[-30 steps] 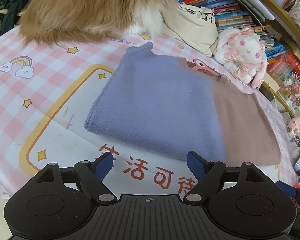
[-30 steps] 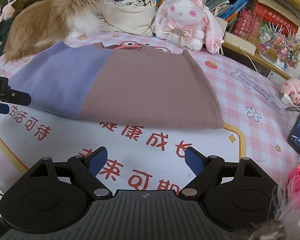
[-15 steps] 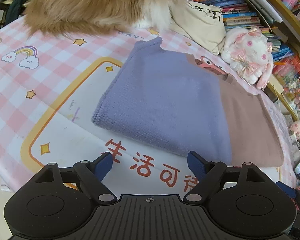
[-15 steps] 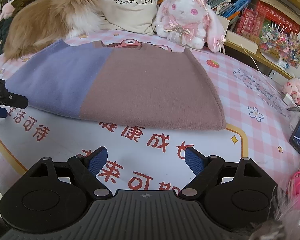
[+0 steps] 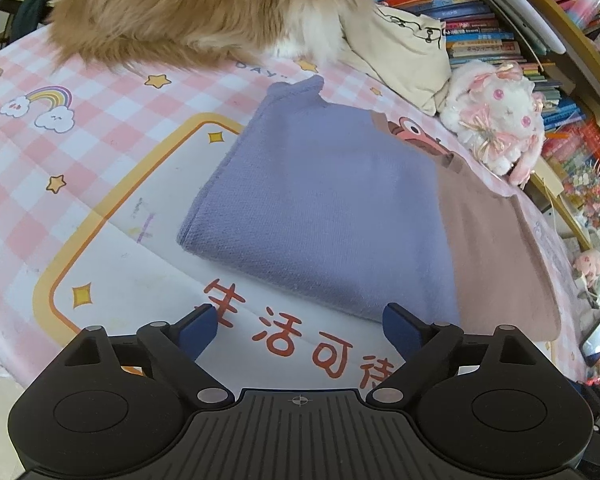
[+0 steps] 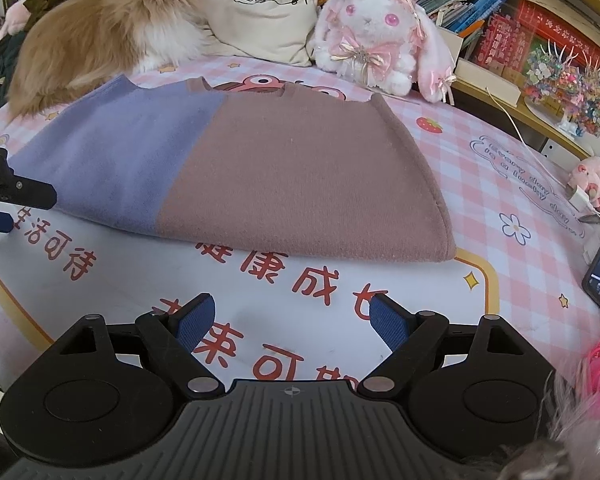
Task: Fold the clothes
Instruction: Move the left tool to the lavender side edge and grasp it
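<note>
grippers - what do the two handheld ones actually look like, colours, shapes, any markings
Both match. The left gripper and right gripper each have a black plastic body with a ribbed dark grey centre plate bearing a small crosshair mark, two rounded black lobes with circular recesses, triangular cut-outs, silver pivot pins, and angled black linkages ending in blue textured fingers. No cables or sleeves show.

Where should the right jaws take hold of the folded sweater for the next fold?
Probably the near right corner of the sweater, approached low from the front: the brown edge there lies thick and free on the mat, well clear of the cat.
</note>
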`<action>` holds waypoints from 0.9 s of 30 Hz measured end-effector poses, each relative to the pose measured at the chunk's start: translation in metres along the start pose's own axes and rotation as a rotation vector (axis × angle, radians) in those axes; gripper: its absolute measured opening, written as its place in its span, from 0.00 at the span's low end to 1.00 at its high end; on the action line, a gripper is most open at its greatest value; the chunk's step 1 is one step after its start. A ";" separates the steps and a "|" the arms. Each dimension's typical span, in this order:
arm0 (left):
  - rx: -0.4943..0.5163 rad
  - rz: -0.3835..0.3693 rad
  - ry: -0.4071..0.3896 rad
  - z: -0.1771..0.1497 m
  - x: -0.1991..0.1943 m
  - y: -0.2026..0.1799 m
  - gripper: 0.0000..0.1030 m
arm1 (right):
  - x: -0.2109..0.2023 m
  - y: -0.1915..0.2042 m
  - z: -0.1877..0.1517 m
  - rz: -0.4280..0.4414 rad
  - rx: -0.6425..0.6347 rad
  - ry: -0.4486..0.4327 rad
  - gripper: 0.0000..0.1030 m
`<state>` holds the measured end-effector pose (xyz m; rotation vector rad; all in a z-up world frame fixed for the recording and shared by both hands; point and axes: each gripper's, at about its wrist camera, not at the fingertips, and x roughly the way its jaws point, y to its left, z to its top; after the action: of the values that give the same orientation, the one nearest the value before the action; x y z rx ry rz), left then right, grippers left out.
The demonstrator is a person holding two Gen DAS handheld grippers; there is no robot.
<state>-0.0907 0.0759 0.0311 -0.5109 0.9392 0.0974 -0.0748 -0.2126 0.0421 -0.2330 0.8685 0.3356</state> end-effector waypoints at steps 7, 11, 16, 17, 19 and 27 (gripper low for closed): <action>-0.084 -0.034 -0.017 -0.001 -0.004 0.009 0.89 | -0.001 -0.002 -0.002 0.000 -0.008 0.000 0.81; -0.202 -0.104 -0.032 -0.001 -0.003 0.019 0.89 | -0.003 -0.002 -0.004 0.004 -0.021 0.002 0.81; -0.417 -0.208 -0.067 -0.002 0.003 0.036 0.89 | -0.006 -0.002 -0.006 0.010 -0.046 0.002 0.81; -0.469 -0.222 -0.076 -0.002 0.004 0.041 0.89 | -0.006 -0.002 -0.007 0.010 -0.051 0.002 0.81; -0.577 -0.248 -0.095 -0.003 0.006 0.051 0.89 | -0.007 -0.004 -0.008 0.010 -0.054 0.002 0.81; -0.915 -0.312 -0.184 -0.003 0.020 0.078 0.75 | -0.010 -0.012 -0.010 0.007 -0.052 0.002 0.81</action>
<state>-0.1041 0.1406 -0.0153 -1.4605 0.5832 0.2899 -0.0836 -0.2288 0.0440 -0.2789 0.8633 0.3646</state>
